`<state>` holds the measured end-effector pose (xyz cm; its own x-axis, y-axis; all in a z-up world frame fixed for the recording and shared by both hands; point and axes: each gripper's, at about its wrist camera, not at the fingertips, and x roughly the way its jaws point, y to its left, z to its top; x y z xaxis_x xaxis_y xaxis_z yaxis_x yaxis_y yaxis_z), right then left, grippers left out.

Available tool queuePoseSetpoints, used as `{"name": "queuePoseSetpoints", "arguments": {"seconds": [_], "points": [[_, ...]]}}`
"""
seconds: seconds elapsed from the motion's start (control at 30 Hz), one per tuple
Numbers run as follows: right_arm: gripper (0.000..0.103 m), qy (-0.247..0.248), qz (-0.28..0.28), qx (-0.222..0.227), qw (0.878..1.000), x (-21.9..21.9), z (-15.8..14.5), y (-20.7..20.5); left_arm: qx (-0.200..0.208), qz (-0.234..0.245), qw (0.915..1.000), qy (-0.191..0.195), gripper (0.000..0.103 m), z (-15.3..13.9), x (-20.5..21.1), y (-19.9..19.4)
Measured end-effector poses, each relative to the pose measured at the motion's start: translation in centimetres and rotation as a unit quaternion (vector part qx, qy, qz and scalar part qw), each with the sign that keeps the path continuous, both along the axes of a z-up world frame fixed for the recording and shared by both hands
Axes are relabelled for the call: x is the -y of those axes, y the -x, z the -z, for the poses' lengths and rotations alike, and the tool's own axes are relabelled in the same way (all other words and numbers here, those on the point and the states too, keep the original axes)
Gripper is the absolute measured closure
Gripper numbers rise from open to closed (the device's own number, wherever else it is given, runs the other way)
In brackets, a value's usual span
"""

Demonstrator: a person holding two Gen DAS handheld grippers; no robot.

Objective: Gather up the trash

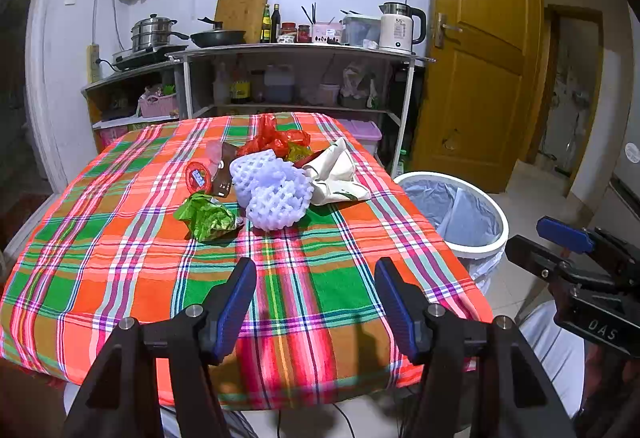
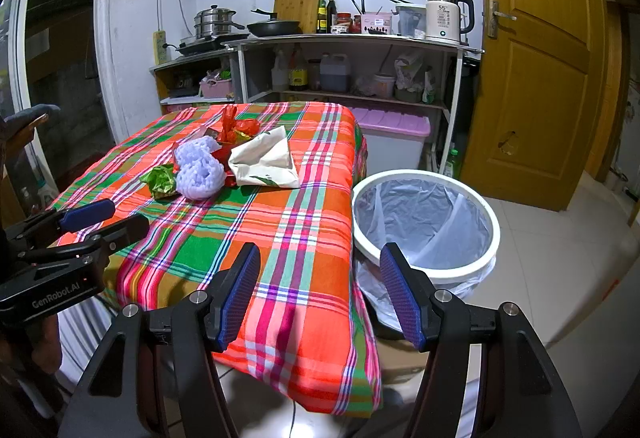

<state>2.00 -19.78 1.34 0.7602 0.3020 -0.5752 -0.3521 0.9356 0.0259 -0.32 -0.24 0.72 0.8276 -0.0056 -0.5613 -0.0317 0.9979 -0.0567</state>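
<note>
Both grippers, left gripper (image 1: pixel 316 282) and right gripper (image 2: pixel 320 270), hang spread and empty near the table's edge; trash pile (image 1: pixel 264 177) lies at twelve o'clock, lined bin (image 2: pixel 426 222) waiting beside for drops.

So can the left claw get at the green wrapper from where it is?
Probably yes: the left claw is open, and only bare tablecloth lies between it and the green wrapper, the nearest piece of the pile.
</note>
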Motion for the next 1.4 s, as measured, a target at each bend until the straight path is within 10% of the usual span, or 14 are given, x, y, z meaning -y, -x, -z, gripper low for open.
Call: {"name": "queuePoseSetpoints", "arguments": {"seconds": [1.4], "points": [[0.04, 0.017, -0.015, -0.016, 1.0, -1.4, 1.0, -1.4, -0.013, -0.015, 0.9997, 0.017, 0.042, 2.0, -1.7, -1.3]]}}
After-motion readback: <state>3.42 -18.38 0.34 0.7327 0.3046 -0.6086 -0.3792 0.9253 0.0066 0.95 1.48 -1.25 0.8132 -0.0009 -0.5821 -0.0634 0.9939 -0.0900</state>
